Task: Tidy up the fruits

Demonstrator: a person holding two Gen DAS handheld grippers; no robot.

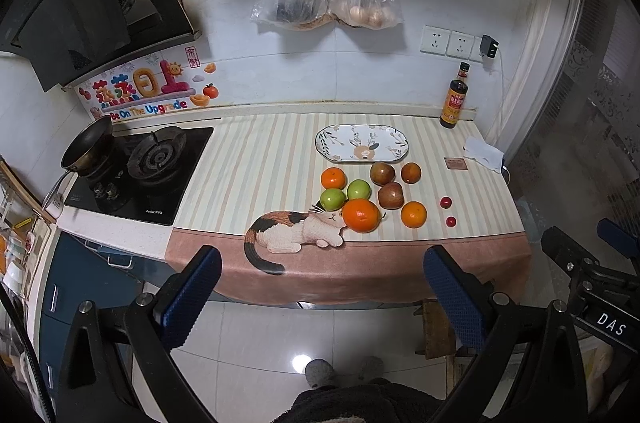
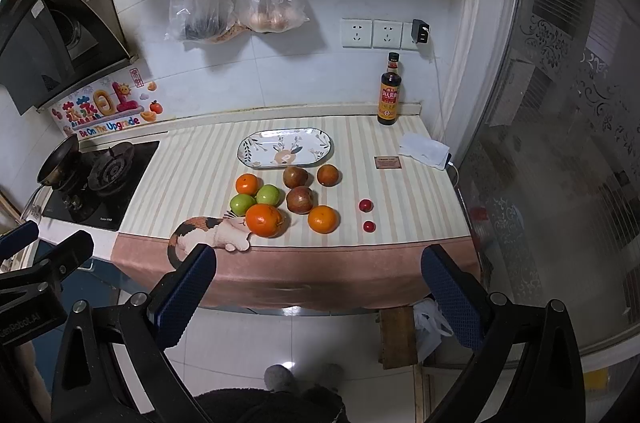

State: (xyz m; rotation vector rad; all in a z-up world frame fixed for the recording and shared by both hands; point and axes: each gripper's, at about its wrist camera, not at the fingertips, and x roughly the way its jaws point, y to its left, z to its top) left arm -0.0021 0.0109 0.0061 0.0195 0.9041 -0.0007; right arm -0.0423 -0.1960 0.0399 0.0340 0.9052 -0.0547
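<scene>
Fruit (image 1: 361,215) lies clustered on the striped cloth (image 1: 256,175), just in front of the bare oval plate (image 1: 362,143). Left gripper (image 1: 322,297) and right gripper (image 2: 320,297) both gape wide, holding nothing, short of the counter. Only the right view shows a white bag (image 2: 430,327) on the floor.

Far beyond the jaws, the bottle's label (image 2: 389,98) is too small to read — the hanging bags' contents (image 1: 294,9) stay blurred.

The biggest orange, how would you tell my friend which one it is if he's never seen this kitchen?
Find the striped tablecloth with a calico cat picture near its pink front edge. The biggest orange sits right at the cat's nose. It is the fruit nearest the front edge, larger than the other oranges, with two green apples just behind it.
</scene>
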